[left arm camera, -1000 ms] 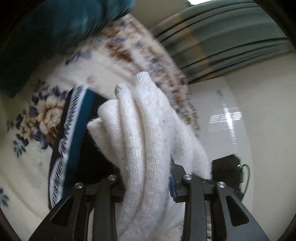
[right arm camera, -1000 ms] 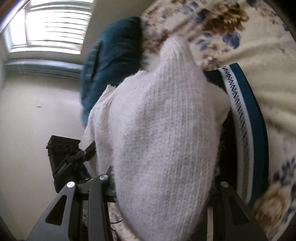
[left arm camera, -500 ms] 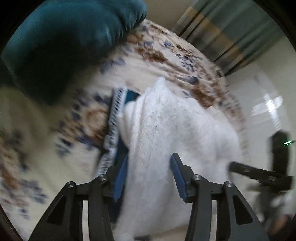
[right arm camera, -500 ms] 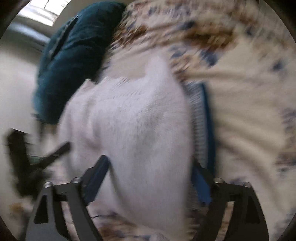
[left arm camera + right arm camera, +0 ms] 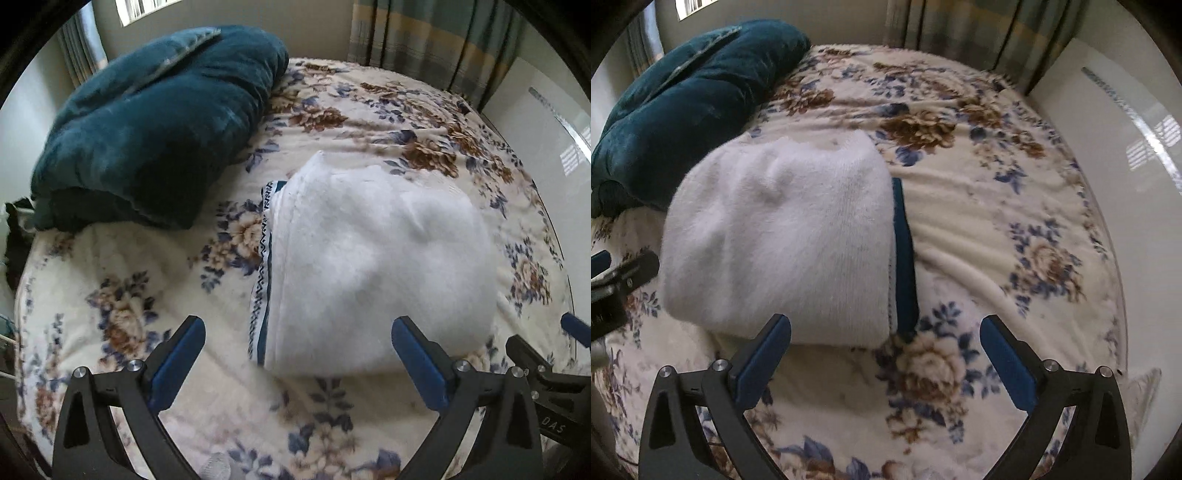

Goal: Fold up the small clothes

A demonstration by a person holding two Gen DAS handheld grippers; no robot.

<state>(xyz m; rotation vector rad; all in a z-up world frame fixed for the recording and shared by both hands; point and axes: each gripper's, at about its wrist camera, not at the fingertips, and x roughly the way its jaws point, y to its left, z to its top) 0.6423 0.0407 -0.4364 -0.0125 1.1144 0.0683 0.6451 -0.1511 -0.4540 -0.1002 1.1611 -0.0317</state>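
The left gripper (image 5: 297,354) hangs wide apart and empty just short of the white knit (image 5: 376,266), and the right gripper (image 5: 884,350) is equally wide and empty at the near right corner of that knit (image 5: 783,240). The knit lies folded on a dark patterned cloth (image 5: 264,258), whose teal edge (image 5: 905,258) peeks out along both sides, all on the floral blanket (image 5: 979,229).

The fold looks plump and loosely set, so it may spring open on the soft blanket. A finger catching the near edge could drag it askew off the cloth beneath.

Both tools sit level, pointing forward over the bed, side by side, with the teal pillow (image 5: 147,122) well beyond.
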